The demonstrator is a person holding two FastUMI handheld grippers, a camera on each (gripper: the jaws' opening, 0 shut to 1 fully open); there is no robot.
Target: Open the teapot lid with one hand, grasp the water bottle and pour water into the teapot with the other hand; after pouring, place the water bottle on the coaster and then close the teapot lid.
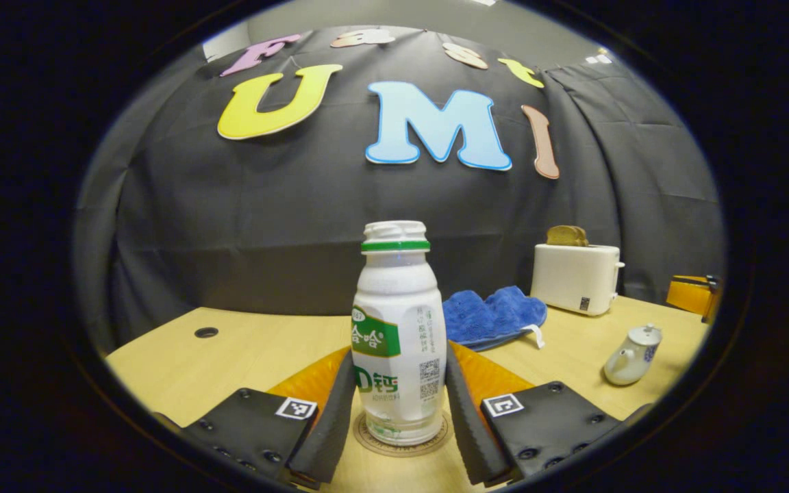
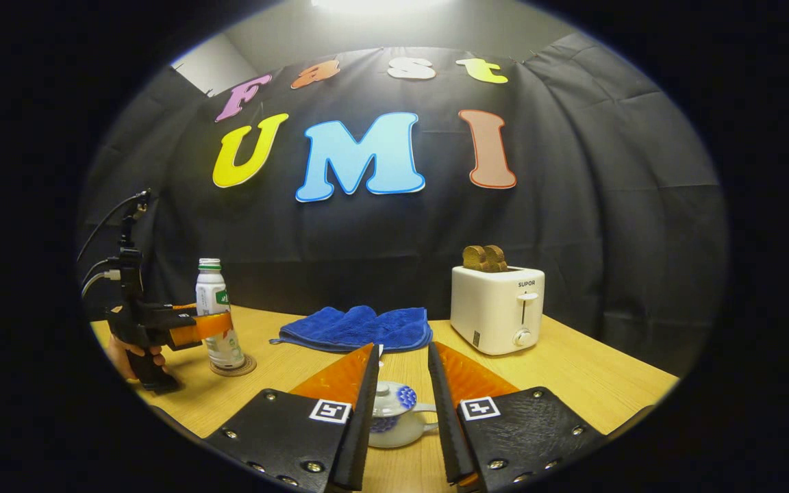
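Observation:
A white water bottle point(image 1: 398, 342) with a green neck ring and no cap stands upright on a round coaster point(image 1: 367, 444). My left gripper point(image 1: 399, 352) hugs it, both fingers against its sides. In the right gripper view the same bottle point(image 2: 213, 301) stands on the coaster point(image 2: 247, 366) at the left, with the left gripper point(image 2: 220, 327) held on it by a hand point(image 2: 124, 356). A small white teapot point(image 2: 398, 424) with blue flowers sits low between the fingers of my open right gripper point(image 2: 401, 346), its lid point(image 2: 387, 400) on. The teapot point(image 1: 631, 359) also sits at the right in the left gripper view.
A blue cloth point(image 2: 360, 329) lies at the back middle of the wooden table point(image 2: 572, 376). A white toaster point(image 2: 497, 308) holding bread stands at the back right. In the left gripper view, an orange object point(image 1: 689, 293) sits at the far right edge.

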